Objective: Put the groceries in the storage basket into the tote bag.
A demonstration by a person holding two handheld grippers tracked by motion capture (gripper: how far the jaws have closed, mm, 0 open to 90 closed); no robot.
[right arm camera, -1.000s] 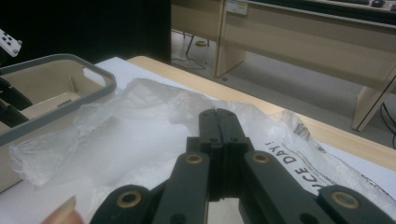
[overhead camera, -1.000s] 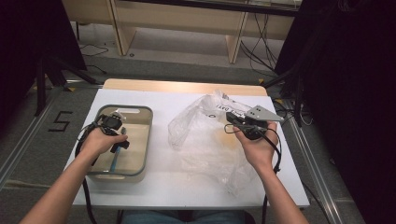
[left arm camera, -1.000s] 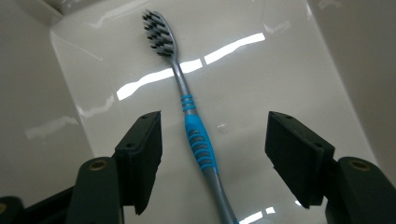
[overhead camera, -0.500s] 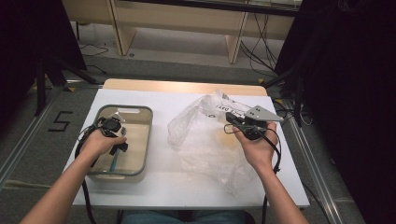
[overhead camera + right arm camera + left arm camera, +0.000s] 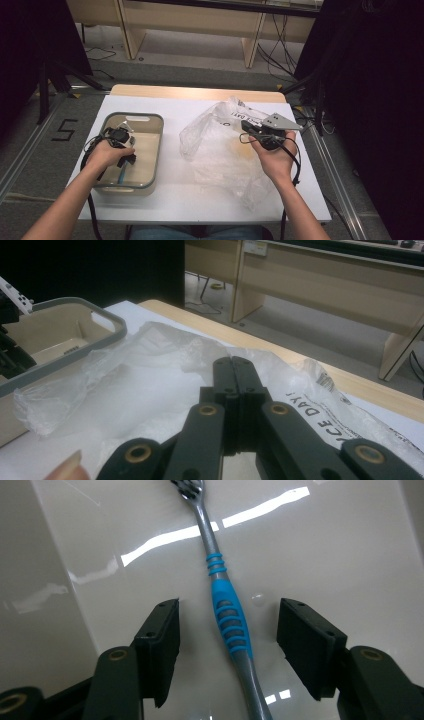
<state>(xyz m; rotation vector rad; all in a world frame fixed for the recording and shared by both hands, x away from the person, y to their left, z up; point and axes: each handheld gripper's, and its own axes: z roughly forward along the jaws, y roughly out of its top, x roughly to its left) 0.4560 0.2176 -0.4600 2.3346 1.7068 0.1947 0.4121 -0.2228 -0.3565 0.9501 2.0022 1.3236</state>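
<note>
Toothbrush [image 5: 227, 615], one, grey with blue grip, lies flat on the floor of the beige tub [image 5: 150, 150], bristle head pointing away from the left gripper [image 5: 227, 645]. Left jaws spread wide, one on each side of the blue handle, not touching it. One tub, grey rim, sits on the left of the white worktop [image 5: 170, 205]. One clear plastic bag [image 5: 220, 150] with black print lies crumpled at the middle-right, just beside the tub. Right gripper [image 5: 235, 385] hangs over the bag's upper right part, jaws clenched together; cannot tell whether any bag film is pinched. Two grippers, two hands
</note>
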